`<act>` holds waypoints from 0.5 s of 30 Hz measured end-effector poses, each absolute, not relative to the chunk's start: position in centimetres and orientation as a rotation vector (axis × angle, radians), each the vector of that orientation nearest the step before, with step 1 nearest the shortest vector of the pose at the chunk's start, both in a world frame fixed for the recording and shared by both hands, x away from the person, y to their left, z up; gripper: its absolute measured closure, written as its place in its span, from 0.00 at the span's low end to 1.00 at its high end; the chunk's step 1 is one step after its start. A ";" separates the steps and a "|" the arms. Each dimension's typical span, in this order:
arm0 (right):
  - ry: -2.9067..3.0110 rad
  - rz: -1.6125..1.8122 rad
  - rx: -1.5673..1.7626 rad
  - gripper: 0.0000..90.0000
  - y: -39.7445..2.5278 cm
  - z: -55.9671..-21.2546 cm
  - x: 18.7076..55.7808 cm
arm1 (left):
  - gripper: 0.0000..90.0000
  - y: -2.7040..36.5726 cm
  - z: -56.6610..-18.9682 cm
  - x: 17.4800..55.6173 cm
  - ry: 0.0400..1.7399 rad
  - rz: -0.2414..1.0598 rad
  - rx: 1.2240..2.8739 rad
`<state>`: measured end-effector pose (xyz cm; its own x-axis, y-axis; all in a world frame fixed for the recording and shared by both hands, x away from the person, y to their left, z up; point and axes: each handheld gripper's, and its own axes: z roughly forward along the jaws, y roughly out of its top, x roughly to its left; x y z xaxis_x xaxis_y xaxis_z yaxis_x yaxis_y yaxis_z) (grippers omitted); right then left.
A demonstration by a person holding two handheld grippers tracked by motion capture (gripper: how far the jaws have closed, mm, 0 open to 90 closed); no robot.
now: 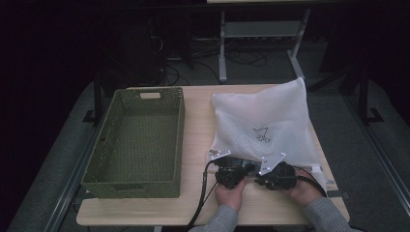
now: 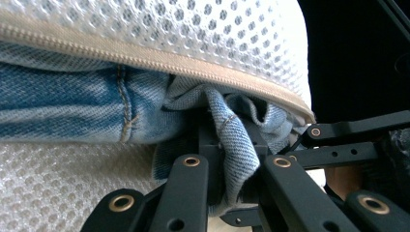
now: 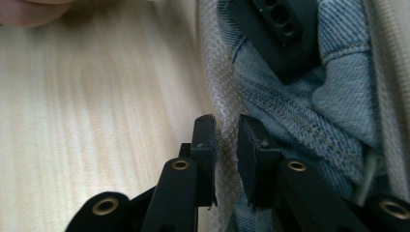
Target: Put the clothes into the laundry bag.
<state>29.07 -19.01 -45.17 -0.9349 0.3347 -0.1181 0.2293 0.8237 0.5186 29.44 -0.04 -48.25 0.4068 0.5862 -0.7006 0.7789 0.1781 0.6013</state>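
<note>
A white mesh laundry bag with a small bird drawing lies on the right half of the wooden table, its zipped mouth facing me. Blue jeans fill the opening. My left gripper sits at the bag's near edge. Its jaws are shut on a fold of the denim just under the zipper. My right gripper is beside it and points left along the edge. It is shut on the bag's lower mesh lip, with the jeans to the right.
An olive-green perforated basket with nothing inside stands on the left half of the table. Bare tabletop lies between it and the bag. A hand holds each gripper near the front edge. Desk legs and cables stand on the floor beyond.
</note>
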 end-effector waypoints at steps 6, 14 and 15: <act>2.792 0.736 0.448 0.95 -18.9 -45.3 29.2 | 0.94 -0.2 -48.2 29.6 1.271 -0.204 1.509; 2.869 0.794 0.444 0.99 -19.3 -45.1 29.0 | 0.95 -0.2 -48.0 29.5 1.271 -0.197 1.494; 2.881 0.804 0.439 0.99 -19.4 -45.1 28.8 | 0.95 -0.2 -48.0 29.5 1.269 -0.197 1.493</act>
